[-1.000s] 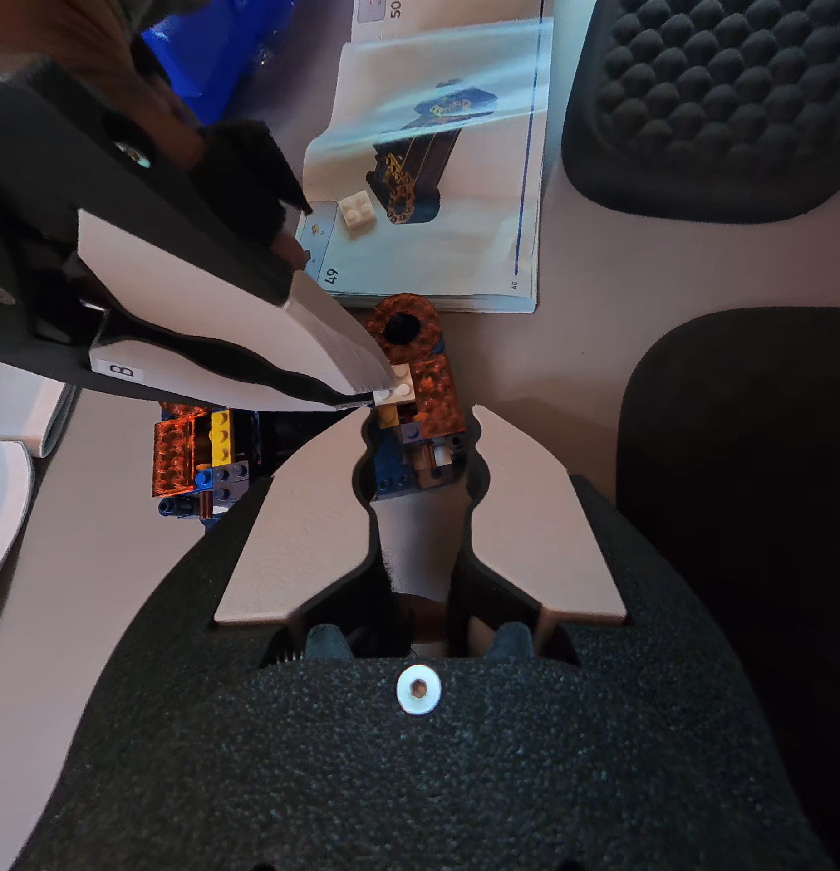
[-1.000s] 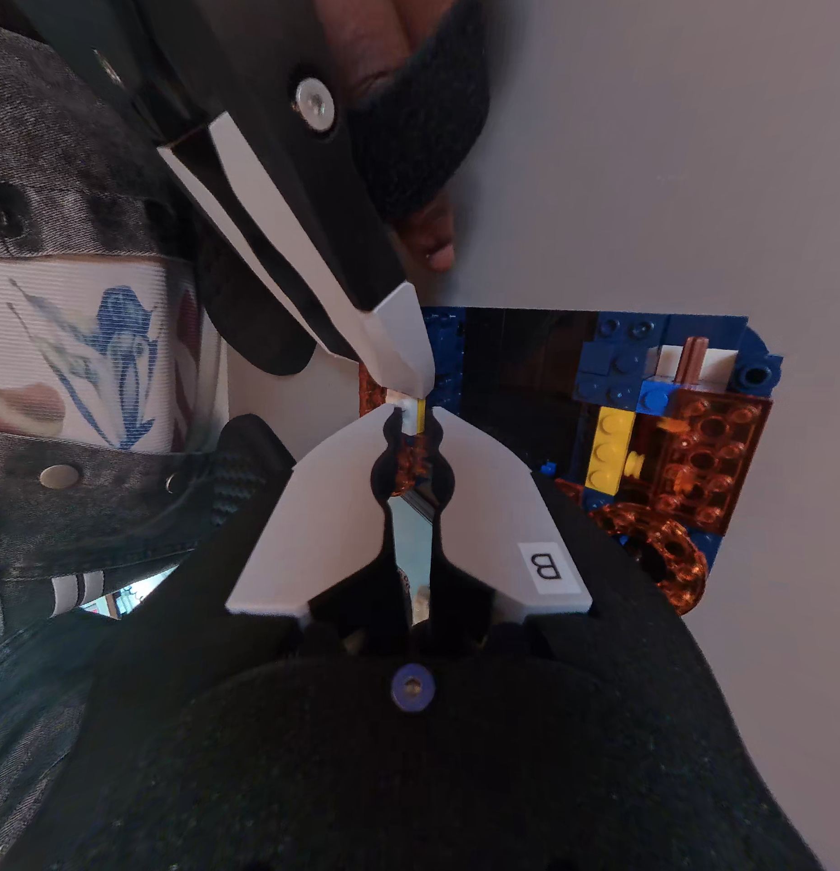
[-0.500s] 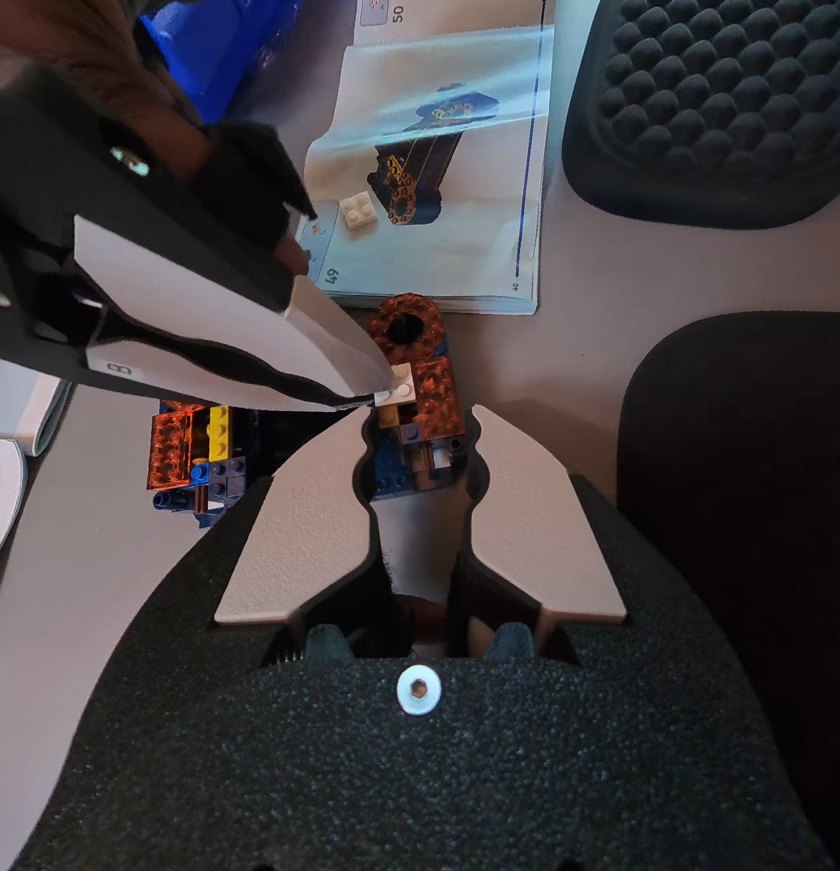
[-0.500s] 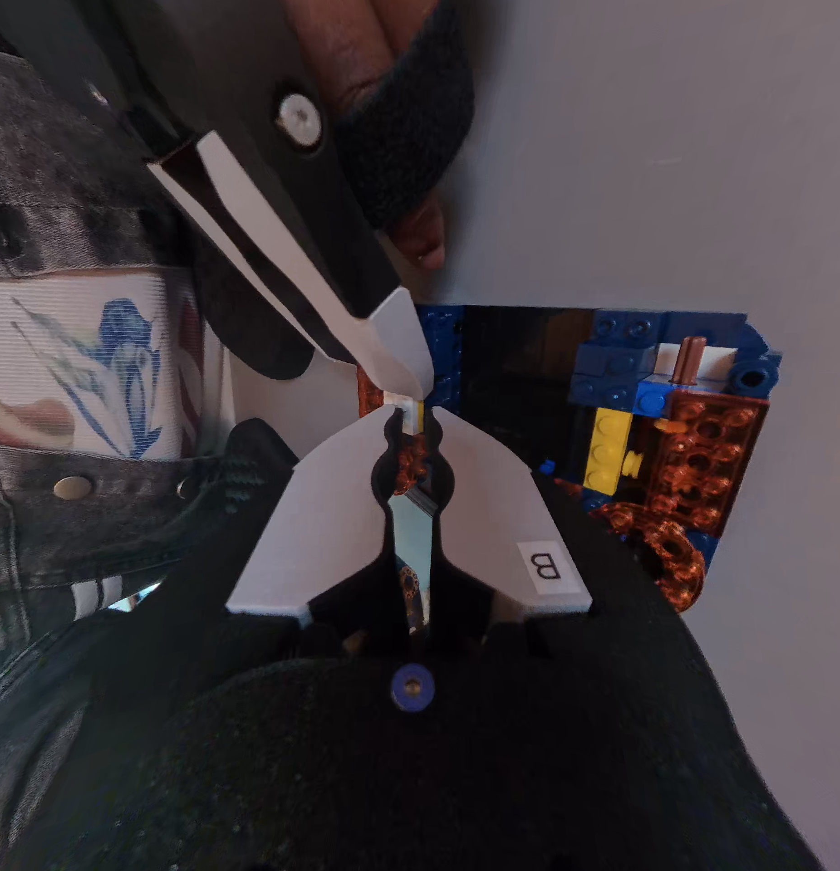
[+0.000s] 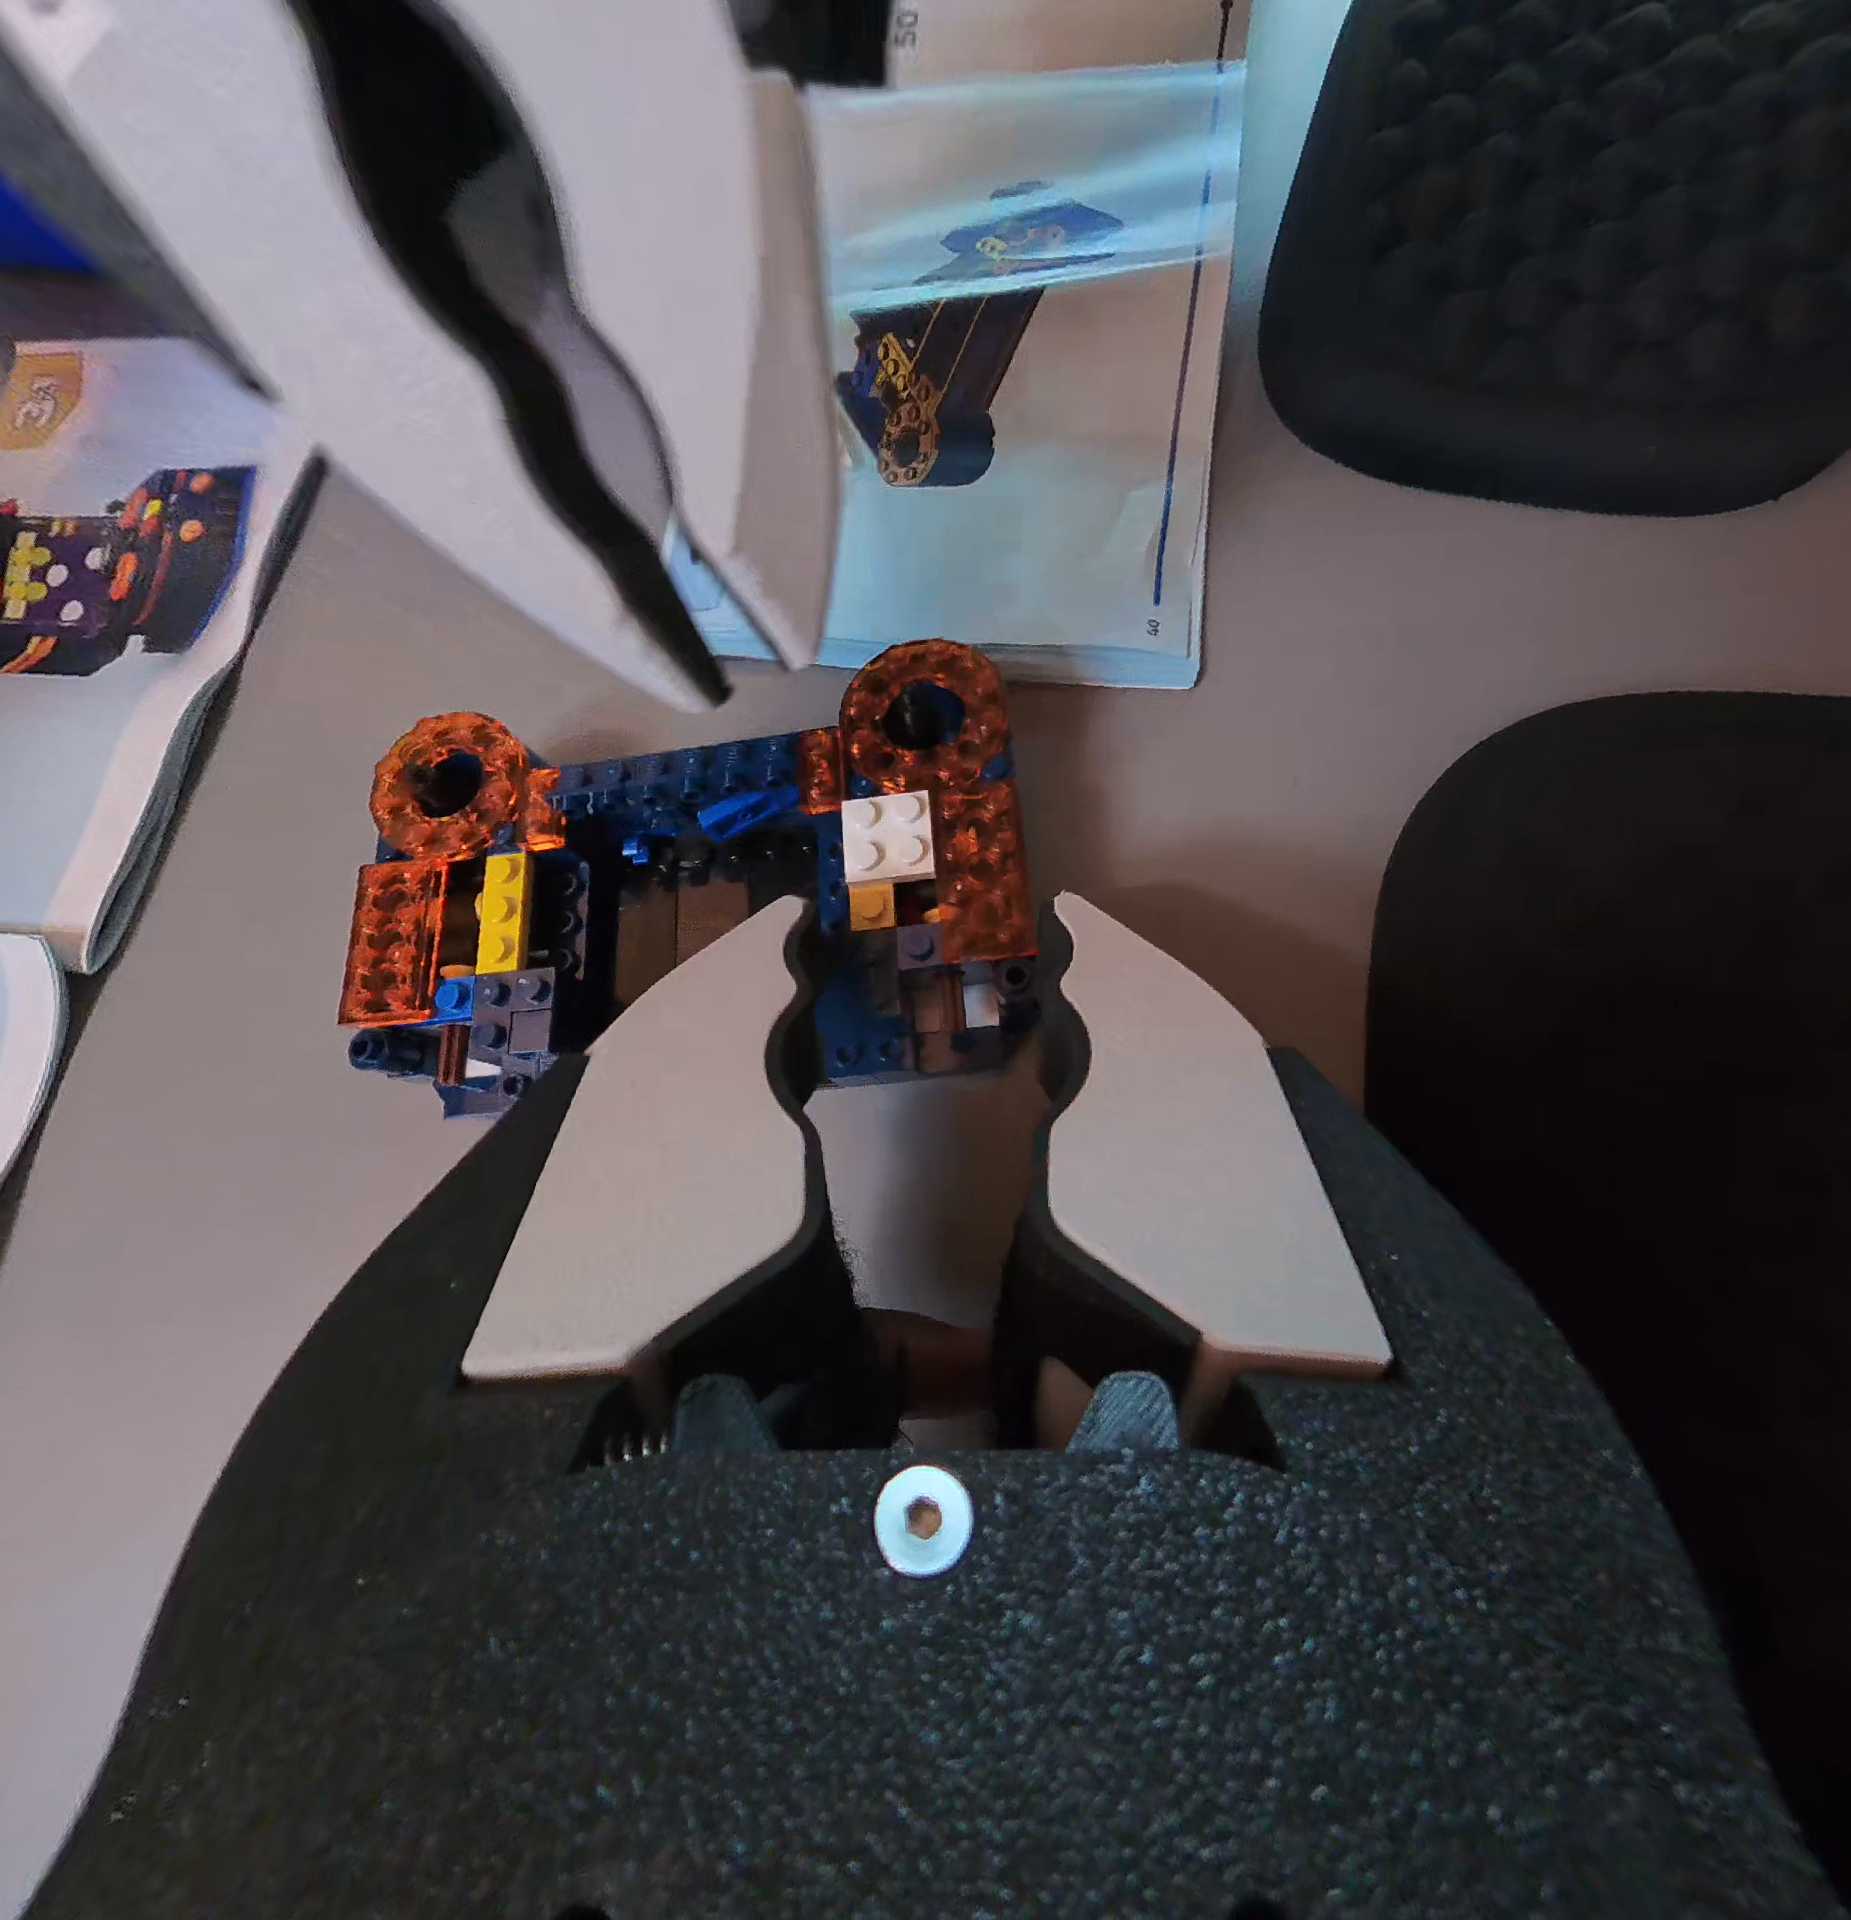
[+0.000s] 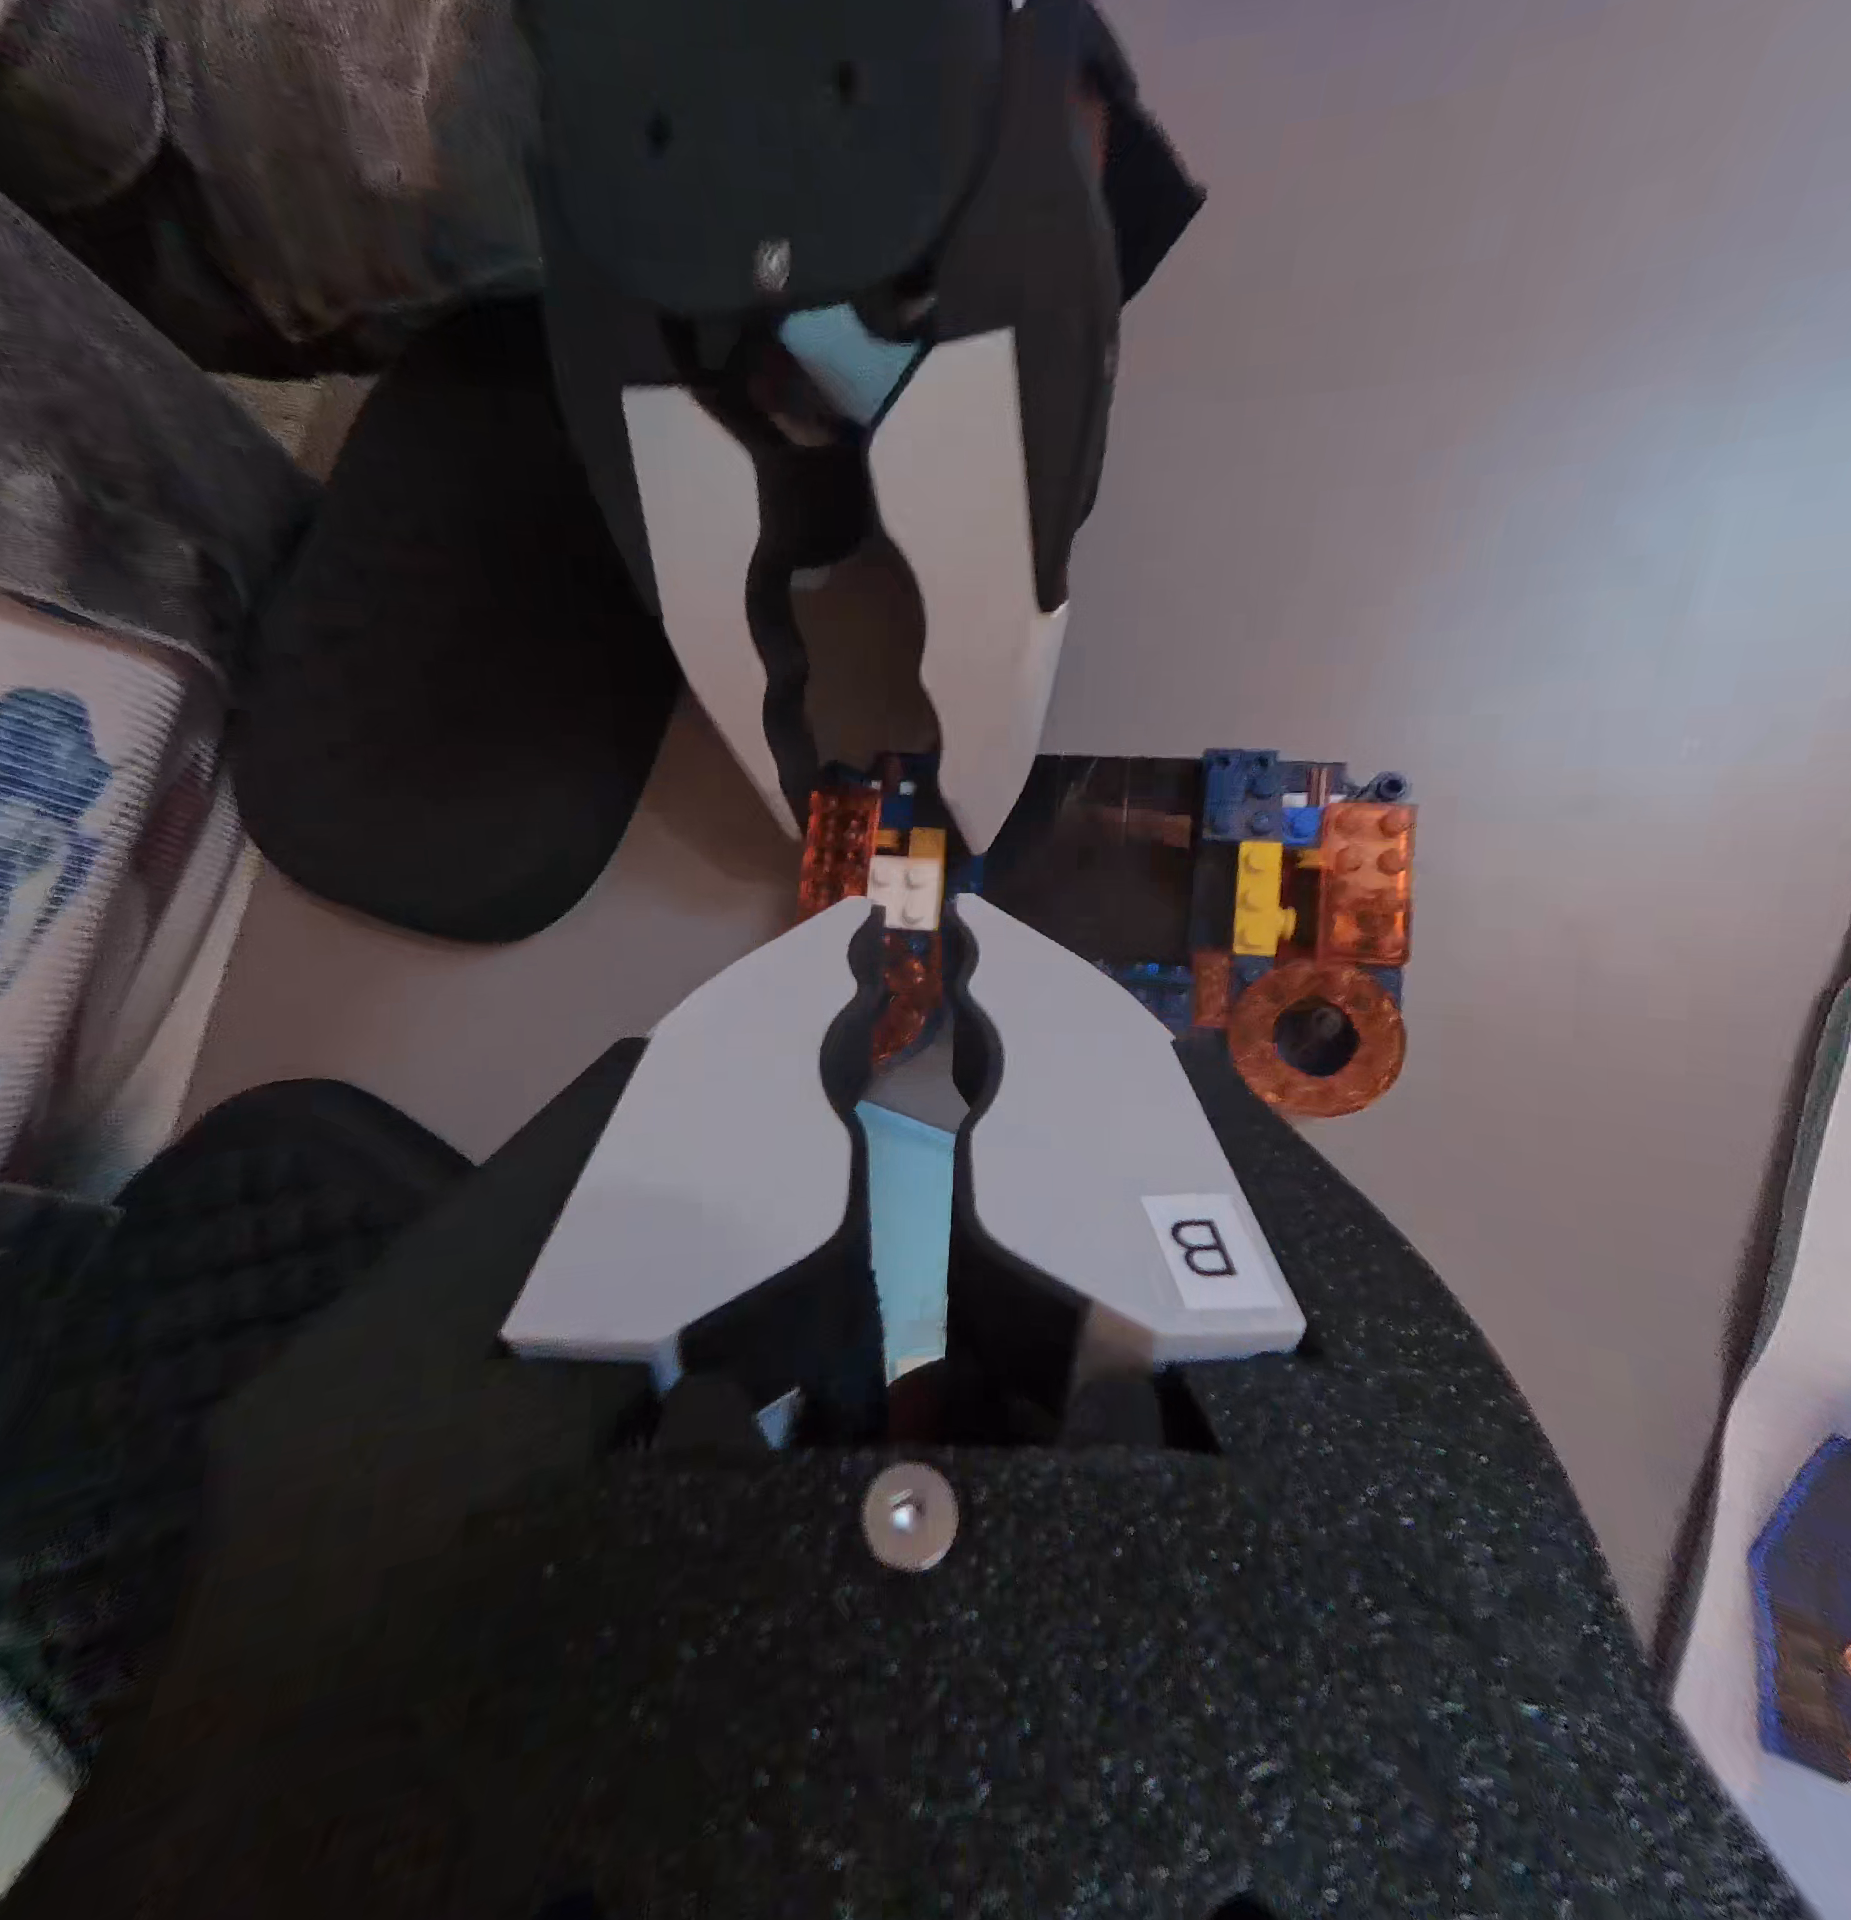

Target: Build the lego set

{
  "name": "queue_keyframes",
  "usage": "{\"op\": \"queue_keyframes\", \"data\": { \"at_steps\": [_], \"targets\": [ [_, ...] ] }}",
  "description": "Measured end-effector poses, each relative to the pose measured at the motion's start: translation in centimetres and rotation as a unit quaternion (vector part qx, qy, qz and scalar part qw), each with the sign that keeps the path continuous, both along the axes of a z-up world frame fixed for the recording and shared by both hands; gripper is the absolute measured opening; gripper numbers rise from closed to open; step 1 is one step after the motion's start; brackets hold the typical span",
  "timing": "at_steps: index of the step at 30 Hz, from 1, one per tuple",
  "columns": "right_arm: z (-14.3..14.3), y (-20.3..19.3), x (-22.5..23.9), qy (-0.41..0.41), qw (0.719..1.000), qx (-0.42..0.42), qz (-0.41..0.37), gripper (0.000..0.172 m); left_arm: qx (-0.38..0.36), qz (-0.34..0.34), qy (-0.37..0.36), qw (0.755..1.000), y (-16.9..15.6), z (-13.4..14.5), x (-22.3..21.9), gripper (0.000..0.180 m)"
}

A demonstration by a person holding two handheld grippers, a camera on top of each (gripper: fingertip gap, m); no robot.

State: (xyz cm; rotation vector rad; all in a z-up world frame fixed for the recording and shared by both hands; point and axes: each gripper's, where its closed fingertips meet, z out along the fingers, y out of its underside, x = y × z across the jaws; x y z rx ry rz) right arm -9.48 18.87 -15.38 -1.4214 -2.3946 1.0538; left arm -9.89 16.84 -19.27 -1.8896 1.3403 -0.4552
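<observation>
Left tool [image 5: 926,925] straddles brick model [image 5: 692,894] (right tool [image 5: 755,675] above).

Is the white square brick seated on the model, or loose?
Seated: the white square brick sits flat on the model, studs up, beside the orange piece.

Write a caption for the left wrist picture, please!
Open left gripper straddling one end of a blue-and-orange toy brick model topped by a white square brick.

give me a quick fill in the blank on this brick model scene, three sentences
1. The square brick with four studs on the model is ____ in colour.
2. Each end of the model carries a translucent ____ ring.
3. Beyond the model lies an open instruction ____.

Missing words: white; orange; booklet
</observation>
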Motion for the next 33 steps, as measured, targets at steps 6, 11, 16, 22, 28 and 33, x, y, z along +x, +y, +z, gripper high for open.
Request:
{"op": "queue_keyframes", "data": {
  "at_steps": [6, 11, 16, 22, 28, 33],
  "targets": [
    [-2.1, -1.2, 0.1, 0.057, 0.996, 0.065, -0.018, 0.0, 0.001, -0.005, -0.002, 1.0, 0.0, -0.1, 0.2, 0.038],
    [-2.9, -1.4, -0.6, 0.046, 0.997, 0.061, -0.026, 0.0, 0.0, -0.01, -0.007, 1.0, -0.1, -0.2, 0.3, 0.034],
    [-3.1, -1.6, -0.5, 0.024, 0.998, 0.059, -0.021, 0.0, -0.001, -0.009, -0.01, 1.0, 0.0, -0.2, 0.4, 0.034],
    [-3.1, -1.0, -0.9, 0.033, 0.996, 0.07, -0.032, 0.0, -0.003, -0.009, -0.011, 1.0, 0.0, -0.2, 0.4, 0.034],
    [-3.2, -0.9, -0.8, 0.048, 0.989, 0.141, -0.024, 0.0, -0.006, -0.009, -0.016, 1.0, 0.0, -0.2, 0.4, 0.034],
    [-3.2, -0.9, -0.8, 0.067, 0.981, 0.181, -0.03, 0.0, -0.008, -0.009, -0.02, 1.0, 0.0, -0.2, 0.4, 0.034]
  ]
}}
